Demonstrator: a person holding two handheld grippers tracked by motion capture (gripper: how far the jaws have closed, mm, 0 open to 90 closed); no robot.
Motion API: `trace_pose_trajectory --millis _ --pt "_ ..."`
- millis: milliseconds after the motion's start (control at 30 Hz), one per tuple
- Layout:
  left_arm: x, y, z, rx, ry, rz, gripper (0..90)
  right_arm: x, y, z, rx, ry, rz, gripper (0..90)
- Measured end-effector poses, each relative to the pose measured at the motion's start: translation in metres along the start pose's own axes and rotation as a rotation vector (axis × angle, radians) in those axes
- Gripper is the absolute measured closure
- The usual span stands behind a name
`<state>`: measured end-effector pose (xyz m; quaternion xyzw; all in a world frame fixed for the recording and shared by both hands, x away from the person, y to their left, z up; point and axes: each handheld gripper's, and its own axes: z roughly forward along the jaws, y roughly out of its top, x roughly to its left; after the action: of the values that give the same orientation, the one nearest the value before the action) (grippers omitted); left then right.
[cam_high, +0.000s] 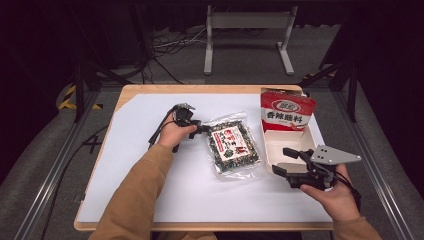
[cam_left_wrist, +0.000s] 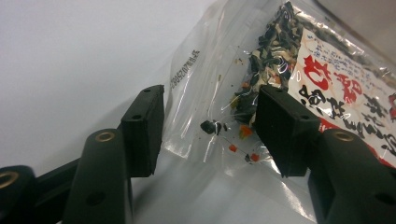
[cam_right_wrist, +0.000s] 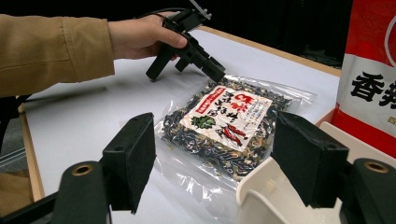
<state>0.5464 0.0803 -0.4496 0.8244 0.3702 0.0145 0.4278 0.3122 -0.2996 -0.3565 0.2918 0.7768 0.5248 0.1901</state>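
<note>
At the middle of the white table sheet (cam_high: 150, 170) lies the clear bag of dried mix (cam_high: 232, 145), flat, with its printed label facing up, and I have my left gripper (cam_high: 204, 129) at its upper left corner; the two jaws stand apart with the empty transparent edge of the bag between them, and the pads do not press on it (one pad is on each side of this corner). To the right of the bag, my right gripper (cam_high: 286, 160) hovers at the near edge of the white tray (cam_high: 280, 147), jaws wide apart and holding nothing, and the red pouch (cam_high: 286, 111) stands upright at the far end of this tray.
</note>
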Motion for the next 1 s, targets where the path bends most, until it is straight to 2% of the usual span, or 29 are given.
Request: trace_pose_trajectory --millis 367,533,833,900,1000 --pt "-0.01 -0.003 0.002 -0.022 -0.002 0.038 65.3 -0.001 0.0 0.0 -0.002 -0.001 0.003 30.4" --pt "-0.012 -0.003 0.002 -0.029 0.005 0.027 70.5 0.0 0.0 0.0 -0.003 0.001 0.002 30.5" --pt "-0.016 -0.002 0.001 -0.039 0.047 0.041 80.6 0.0 0.0 0.0 -0.008 0.004 0.002 30.5" --pt "-0.017 -0.001 -0.001 -0.033 0.059 0.057 85.8 -0.001 0.0 0.0 -0.011 0.004 0.003 30.5" --pt "-0.021 0.0 -0.002 -0.028 0.077 0.079 87.2 -0.001 0.0 -0.001 -0.012 0.003 0.004 30.7"
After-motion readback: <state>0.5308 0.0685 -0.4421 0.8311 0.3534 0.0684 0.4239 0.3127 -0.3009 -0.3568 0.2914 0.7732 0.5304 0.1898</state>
